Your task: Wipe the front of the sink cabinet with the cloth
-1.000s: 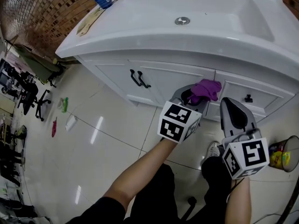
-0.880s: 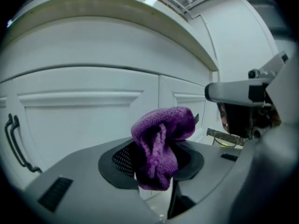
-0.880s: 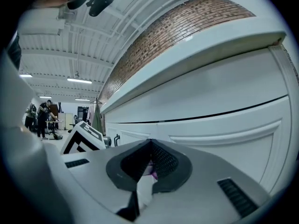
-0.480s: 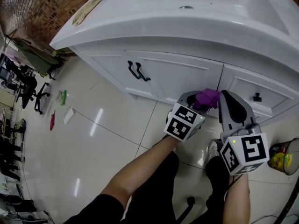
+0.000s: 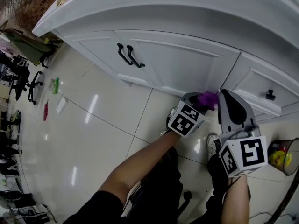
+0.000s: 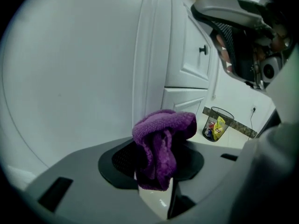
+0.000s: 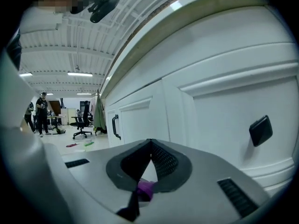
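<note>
A crumpled purple cloth [image 5: 207,99] is clamped in my left gripper [image 5: 198,101], low against the white sink cabinet front [image 5: 177,64], near the seam between the door and the drawer side. In the left gripper view the cloth [image 6: 161,143] bulges out between the jaws of the left gripper [image 6: 159,146], right beside the cabinet panel [image 6: 70,78]. My right gripper [image 5: 230,107] hangs just right of the cloth, tips closed together with nothing in them. In the right gripper view the right gripper [image 7: 150,142] points at the drawer fronts [image 7: 224,106].
Two black door handles [image 5: 127,55] sit to the left, and a black drawer knob [image 5: 270,95] to the right. A wire waste bin [image 5: 285,155] stands on the tiled floor at the right. Office chairs [image 7: 81,125] and people stand far off.
My left gripper has carried the cloth down the cabinet front, from drawer height to near the base. The right gripper has stayed beside it. The head view has dropped lower.
</note>
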Available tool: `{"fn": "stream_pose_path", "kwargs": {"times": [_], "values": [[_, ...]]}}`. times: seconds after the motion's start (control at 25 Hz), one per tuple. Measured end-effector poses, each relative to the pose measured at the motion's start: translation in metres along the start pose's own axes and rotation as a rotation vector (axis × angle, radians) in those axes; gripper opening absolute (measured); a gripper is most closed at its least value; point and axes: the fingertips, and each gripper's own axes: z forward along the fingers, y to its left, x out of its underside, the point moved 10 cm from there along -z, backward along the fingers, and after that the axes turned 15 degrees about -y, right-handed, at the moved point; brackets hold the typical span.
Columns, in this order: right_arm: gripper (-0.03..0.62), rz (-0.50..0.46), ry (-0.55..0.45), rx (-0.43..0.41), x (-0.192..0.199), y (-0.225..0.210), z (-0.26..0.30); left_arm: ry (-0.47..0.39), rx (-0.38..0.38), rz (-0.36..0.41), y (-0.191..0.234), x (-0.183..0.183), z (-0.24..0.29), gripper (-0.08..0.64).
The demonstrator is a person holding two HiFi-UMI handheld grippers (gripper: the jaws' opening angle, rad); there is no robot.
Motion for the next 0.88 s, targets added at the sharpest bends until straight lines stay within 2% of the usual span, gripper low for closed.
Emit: {"fn": "stream_pose_path", "kwargs": {"times": [0.28, 0.52, 0.68, 0.88], "values": [[0.0, -0.006, 0.057, 0.019, 0.021, -0.011, -0.006, 0.048, -0.027, -0.064, 0.0, 0.033, 0.016, 0.149], [0.0, -0.079, 0.159, 0.027, 0.042, -0.016, -0.014, 0.105, -0.06, -0.087, 0.0, 0.061, 0.031, 0.15], [0.0, -0.051, 0.208, 0.031, 0.057, -0.02, -0.022, 0.128, -0.075, -0.105, 0.003, 0.074, 0.036, 0.15], [0.0, 0.0, 0.228, 0.038, 0.068, -0.025, -0.03, 0.162, -0.119, -0.189, 0.006, 0.098, 0.045, 0.15]]}}
